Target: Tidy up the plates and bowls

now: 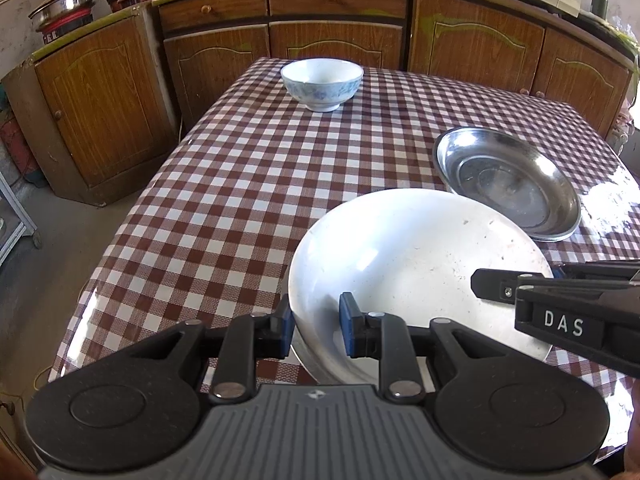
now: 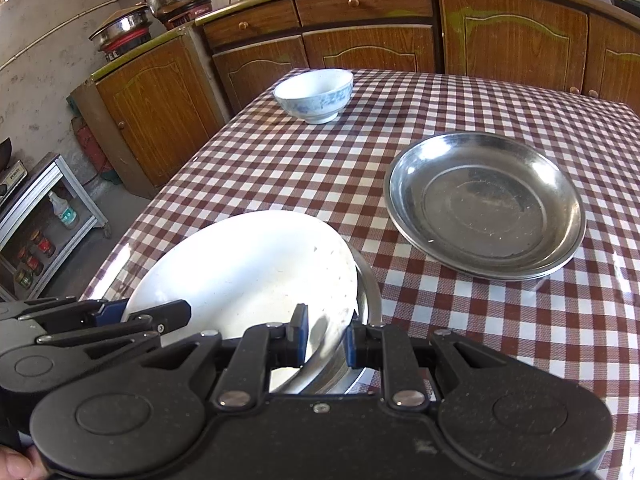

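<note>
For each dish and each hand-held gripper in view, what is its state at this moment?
White plate: tilted, both grippers at its rim, over a steel dish.
Steel dish under plate: mostly hidden.
Steel plates: stacked, empty, flat on the table.
Blue-white bowl: upright, alone.
Left hand-held gripper: fingers straddling the plate's rim.
Right hand-held gripper: fingers straddling the plate and dish rims.

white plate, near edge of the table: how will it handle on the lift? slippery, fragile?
The white plate looks glazed and glossy, so probably slick against the pads. It looks like rigid ceramic, likely chippable against the steel dish under it. The left gripper and right gripper both straddle its rim, so it may tilt if one lags.
</note>
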### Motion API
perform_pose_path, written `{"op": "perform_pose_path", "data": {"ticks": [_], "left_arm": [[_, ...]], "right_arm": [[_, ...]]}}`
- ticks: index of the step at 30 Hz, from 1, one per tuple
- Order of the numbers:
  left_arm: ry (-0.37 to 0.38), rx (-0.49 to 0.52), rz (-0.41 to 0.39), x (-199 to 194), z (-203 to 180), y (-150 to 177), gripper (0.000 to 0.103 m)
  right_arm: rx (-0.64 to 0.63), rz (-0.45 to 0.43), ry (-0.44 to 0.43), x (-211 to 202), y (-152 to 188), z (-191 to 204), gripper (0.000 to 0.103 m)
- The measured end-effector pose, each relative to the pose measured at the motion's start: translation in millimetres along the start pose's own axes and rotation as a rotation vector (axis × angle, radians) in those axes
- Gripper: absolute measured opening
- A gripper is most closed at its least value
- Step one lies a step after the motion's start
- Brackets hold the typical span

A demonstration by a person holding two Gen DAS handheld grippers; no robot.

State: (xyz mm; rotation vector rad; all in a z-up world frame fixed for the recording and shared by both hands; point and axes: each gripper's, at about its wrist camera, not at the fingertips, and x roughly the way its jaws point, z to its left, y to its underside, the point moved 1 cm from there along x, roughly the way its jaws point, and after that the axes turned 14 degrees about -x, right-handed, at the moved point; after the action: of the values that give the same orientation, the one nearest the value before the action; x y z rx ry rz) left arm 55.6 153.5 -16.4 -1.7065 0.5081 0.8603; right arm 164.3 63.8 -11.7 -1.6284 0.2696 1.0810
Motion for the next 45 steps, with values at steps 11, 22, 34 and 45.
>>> {"op": "perform_pose_path", "data": {"ticks": [11, 22, 34, 45], "left_arm": [[-0.018, 0.004, 0.011, 16, 2, -2, 0.024], [-0.043, 0.056, -0.025, 19, -3, 1, 0.024], [-0.055, 0.064, -0.034, 17, -1, 3, 0.026], [-0.038, 0.04, -0.023, 15, 0, 3, 0.031]], "right_arm": [[0.017, 0.005, -0.006, 19, 4, -2, 0.024], [0.027, 0.006, -0.017, 28, 8, -6, 0.025], [0.014, -0.021, -0.033, 21, 14, -2, 0.025], [-0.049, -0.03, 0.005, 18, 15, 8, 0.021]]}}
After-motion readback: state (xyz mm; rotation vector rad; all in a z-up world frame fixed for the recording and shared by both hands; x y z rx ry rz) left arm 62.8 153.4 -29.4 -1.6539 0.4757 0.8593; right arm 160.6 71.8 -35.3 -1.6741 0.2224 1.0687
